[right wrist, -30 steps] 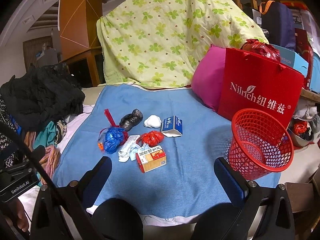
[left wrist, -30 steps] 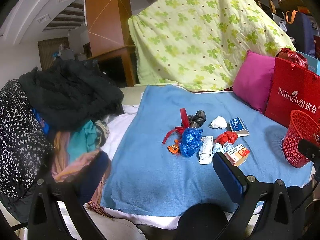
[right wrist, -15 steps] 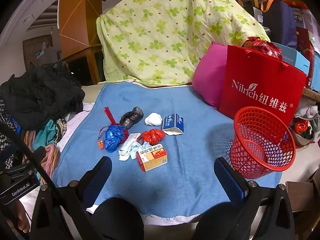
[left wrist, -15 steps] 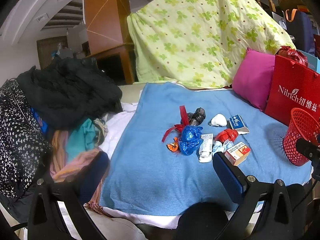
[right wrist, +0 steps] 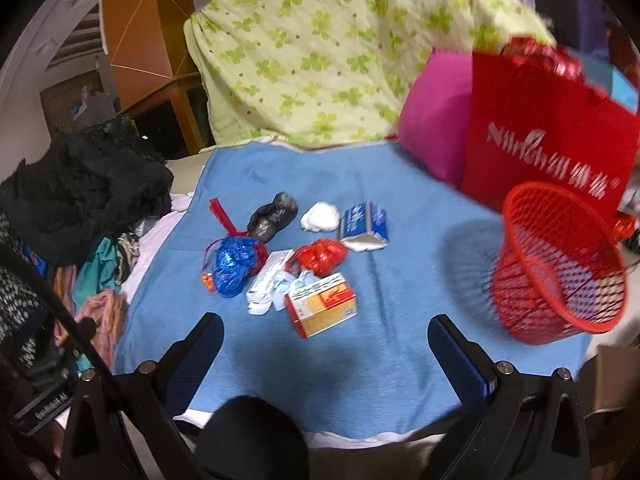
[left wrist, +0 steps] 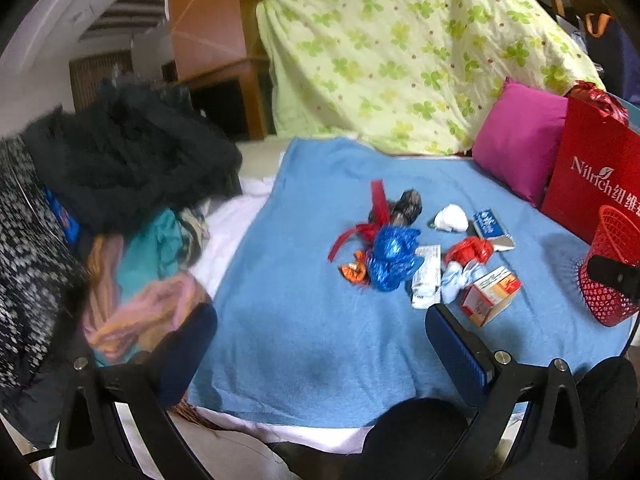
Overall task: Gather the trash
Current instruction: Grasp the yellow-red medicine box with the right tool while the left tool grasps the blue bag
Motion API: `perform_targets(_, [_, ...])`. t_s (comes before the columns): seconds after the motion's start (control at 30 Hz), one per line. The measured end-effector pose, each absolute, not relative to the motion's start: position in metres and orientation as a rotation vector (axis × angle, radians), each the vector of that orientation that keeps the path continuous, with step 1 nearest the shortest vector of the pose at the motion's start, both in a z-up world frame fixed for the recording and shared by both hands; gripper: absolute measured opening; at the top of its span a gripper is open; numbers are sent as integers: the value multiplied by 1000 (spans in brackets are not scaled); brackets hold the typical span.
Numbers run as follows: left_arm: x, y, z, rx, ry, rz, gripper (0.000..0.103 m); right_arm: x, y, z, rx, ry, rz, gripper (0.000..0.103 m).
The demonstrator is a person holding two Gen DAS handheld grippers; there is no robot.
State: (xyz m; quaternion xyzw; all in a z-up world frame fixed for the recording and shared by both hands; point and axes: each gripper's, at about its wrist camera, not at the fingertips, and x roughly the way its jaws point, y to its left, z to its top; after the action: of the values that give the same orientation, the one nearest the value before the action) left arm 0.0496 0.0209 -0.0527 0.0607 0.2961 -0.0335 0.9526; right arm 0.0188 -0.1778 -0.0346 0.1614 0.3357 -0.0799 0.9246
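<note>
Right wrist view: right gripper (right wrist: pixel 324 356) fingers spread wide, grasping nothing, hovering short of the orange box (right wrist: pixel 322 304), nearest piece of the trash pile on the blue blanket (right wrist: pixel 400 280). Left gripper (left wrist: pixel 320 344) also spread, empty. Red mesh basket (right wrist: pixel 560 260) stands well to the right. Step: approach, nothing collected yet. Next, prob.: drop fingers astride box, clamp, carry to basket.

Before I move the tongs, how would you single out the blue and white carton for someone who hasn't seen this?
Find the blue blanket spread over the bed, then the trash pile at its middle. The blue and white carton lies at the pile's edge nearest the red mesh basket, beside a white crumpled wad; no other box there is blue.
</note>
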Motion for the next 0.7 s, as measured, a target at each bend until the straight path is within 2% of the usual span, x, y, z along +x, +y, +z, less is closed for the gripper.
perform_targets(0.2, [102, 41, -88, 54, 711, -154, 103, 74, -204, -78, 588, 817, -86, 101])
perform_targets(0.33, [133, 38, -98, 38, 758, -206, 103, 112, -219, -115, 762, 912, -69, 85])
perform_targets(0.63, [212, -22, -118, 88, 852, -341, 102, 167, -232, -170, 1018, 1001, -118, 85])
perform_targets(0.7, [226, -34, -127, 87, 889, -352, 93, 171, -235, -179, 1072, 1011, -121, 85])
